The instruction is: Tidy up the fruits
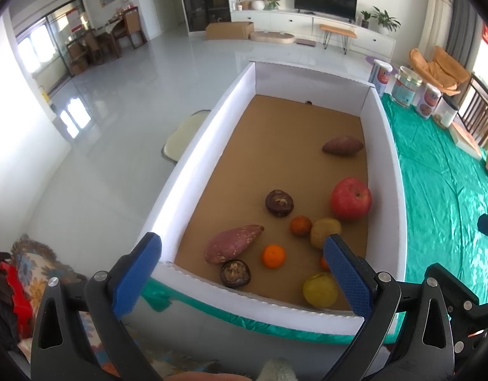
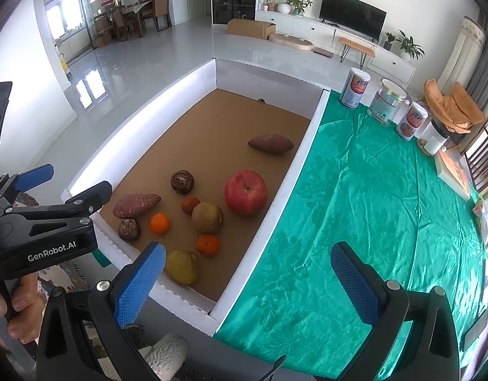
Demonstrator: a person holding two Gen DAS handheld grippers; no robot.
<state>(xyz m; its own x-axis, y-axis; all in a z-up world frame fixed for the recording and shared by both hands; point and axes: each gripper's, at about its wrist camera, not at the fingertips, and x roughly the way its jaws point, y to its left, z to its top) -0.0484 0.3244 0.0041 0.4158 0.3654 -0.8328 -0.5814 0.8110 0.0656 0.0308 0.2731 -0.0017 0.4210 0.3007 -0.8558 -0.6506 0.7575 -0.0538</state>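
Observation:
A white-walled box [image 1: 193, 146] [image 2: 307, 133] with a brown floor holds the produce. In it lie a red apple [image 1: 350, 199] [image 2: 245, 192], two sweet potatoes [image 1: 232, 243] [image 1: 343, 146] [image 2: 136, 204] [image 2: 270, 143], two pears [image 1: 320, 289] [image 1: 323, 231] [image 2: 182, 266] [image 2: 207, 217], several small oranges [image 1: 273, 256] [image 2: 159, 223] [image 2: 207, 244] and two dark brown fruits [image 1: 279, 203] [image 2: 182, 182]. My left gripper [image 1: 240, 273] hangs open above the box's near wall, empty. My right gripper [image 2: 248, 274] is open over the box's near right corner, holding nothing. The left gripper's body [image 2: 50, 231] shows at the left of the right wrist view.
A green cloth [image 1: 450, 190] [image 2: 371, 206] covers the table right of the box. Several tins and jars [image 1: 405, 85] [image 2: 386, 101] stand at its far edge, with a flat box [image 2: 453, 171] farther right. A patterned cushion [image 1: 40, 263] lies at the near left.

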